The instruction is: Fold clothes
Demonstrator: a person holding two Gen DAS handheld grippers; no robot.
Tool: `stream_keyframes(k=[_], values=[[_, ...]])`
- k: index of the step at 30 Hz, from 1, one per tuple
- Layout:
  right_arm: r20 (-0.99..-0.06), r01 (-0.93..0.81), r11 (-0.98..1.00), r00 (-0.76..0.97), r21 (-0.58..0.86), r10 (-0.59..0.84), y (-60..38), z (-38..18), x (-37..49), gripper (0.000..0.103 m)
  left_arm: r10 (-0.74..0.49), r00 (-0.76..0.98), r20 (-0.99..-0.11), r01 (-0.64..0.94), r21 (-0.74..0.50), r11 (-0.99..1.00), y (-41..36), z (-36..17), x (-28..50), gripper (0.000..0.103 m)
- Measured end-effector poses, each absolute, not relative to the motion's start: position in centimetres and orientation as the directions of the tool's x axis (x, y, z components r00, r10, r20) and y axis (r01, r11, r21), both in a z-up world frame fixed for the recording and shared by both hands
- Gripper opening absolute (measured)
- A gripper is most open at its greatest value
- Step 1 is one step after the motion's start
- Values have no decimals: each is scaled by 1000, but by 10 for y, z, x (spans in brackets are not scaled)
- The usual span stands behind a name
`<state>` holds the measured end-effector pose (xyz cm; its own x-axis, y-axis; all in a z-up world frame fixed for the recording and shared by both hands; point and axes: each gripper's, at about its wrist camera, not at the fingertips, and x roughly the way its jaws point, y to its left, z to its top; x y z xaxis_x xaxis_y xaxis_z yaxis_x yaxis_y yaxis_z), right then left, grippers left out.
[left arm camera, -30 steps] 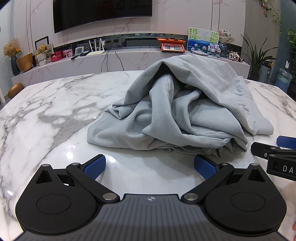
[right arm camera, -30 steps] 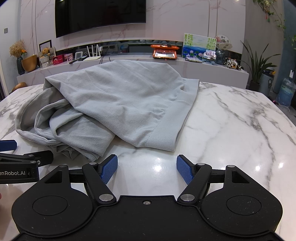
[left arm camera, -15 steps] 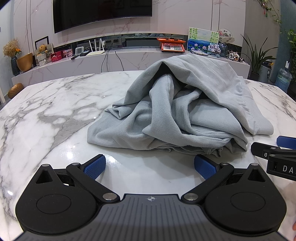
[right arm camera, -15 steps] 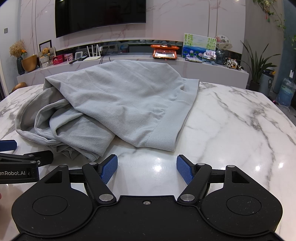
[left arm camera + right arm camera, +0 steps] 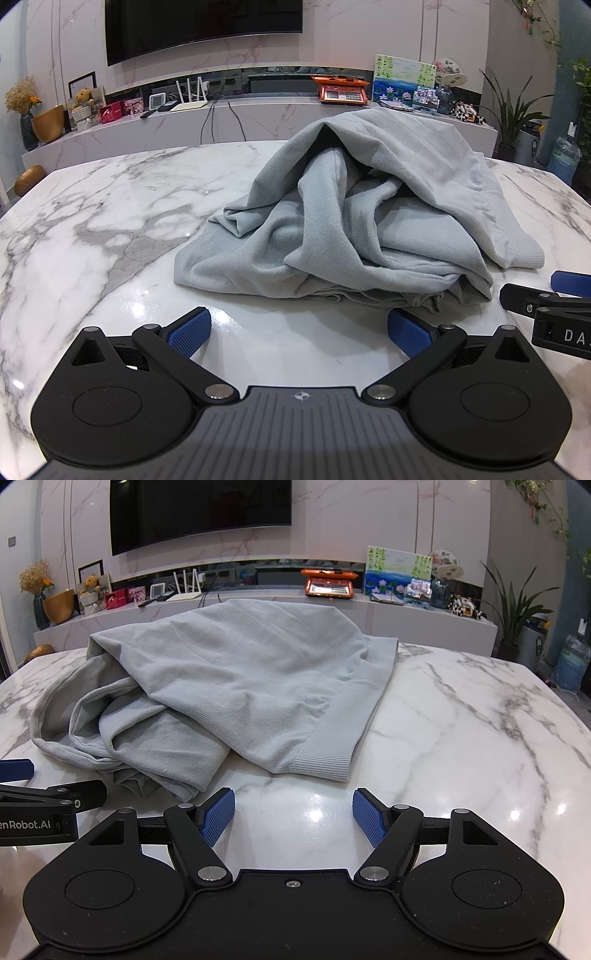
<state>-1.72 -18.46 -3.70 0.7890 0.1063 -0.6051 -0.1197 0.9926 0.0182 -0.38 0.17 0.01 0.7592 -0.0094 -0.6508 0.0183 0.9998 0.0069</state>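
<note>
A light grey sweatshirt (image 5: 362,221) lies crumpled in a heap on the white marble table (image 5: 110,229). Its ribbed hem (image 5: 314,760) faces the right wrist camera. My left gripper (image 5: 299,330) hovers just in front of the heap's near edge, open, with nothing between its blue pads. My right gripper (image 5: 293,816) sits just short of the ribbed hem, also open and empty. Each gripper shows at the edge of the other's view: the right gripper (image 5: 546,295) in the left wrist view, the left gripper (image 5: 40,794) in the right wrist view.
Behind the table runs a marble sideboard (image 5: 258,118) with an orange scale (image 5: 340,92), a painting (image 5: 402,79), a router and small ornaments. A dark TV (image 5: 203,26) hangs above. A potted plant (image 5: 517,605) and a water bottle (image 5: 570,661) stand at the right.
</note>
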Motion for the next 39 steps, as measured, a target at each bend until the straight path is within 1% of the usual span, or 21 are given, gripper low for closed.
stream_keyframes(k=[3,4,8,12,14,20,24,29,31,33,35,36,38,39], values=[[-604,-146,989,786,19,127,-188,-37,-24,70,-18,760,-649,33,11,999,6,1,-11,101],[-605,-155,988,785,21,136,-192,-37,-28,70,-17,760,-649,34,13,999,7,0,-12,99],[-618,-133,991,777,28,122,-197,-33,-32,70,-26,763,-646,40,8,999,13,7,-20,95],[-600,-138,990,789,39,134,-202,-26,-35,70,-22,793,-609,27,-1,1000,21,17,-25,95],[-605,-166,986,785,9,137,-199,-24,-28,70,-8,803,-596,12,4,1000,26,21,-23,95],[-604,-267,961,780,-79,167,-191,-19,-7,69,27,777,-628,-59,-31,998,57,20,-1,95],[-627,-352,922,758,-160,181,-182,-25,13,69,32,764,-645,-87,-54,995,74,20,10,95],[-634,-395,905,743,-157,215,-182,-28,26,67,-10,749,-662,-79,-104,991,85,19,20,95],[-635,-415,896,738,-160,228,-180,-28,30,59,-26,742,-670,-73,-119,990,87,17,25,95],[-639,-442,881,730,-170,243,-175,-27,32,27,-36,730,-683,-69,-126,990,87,14,31,94],[-652,-454,871,721,-187,236,-171,-26,35,12,-51,720,-692,-59,-133,989,86,12,37,88],[-662,-460,868,713,-189,234,-170,-25,37,11,-55,722,-689,-51,-132,990,85,12,40,84],[-672,-465,864,704,-194,228,-169,-23,39,5,-77,728,-681,-21,-135,991,83,13,42,64],[-674,-465,863,704,-198,224,-169,-23,39,3,-87,730,-678,-9,-136,991,83,13,43,59]])
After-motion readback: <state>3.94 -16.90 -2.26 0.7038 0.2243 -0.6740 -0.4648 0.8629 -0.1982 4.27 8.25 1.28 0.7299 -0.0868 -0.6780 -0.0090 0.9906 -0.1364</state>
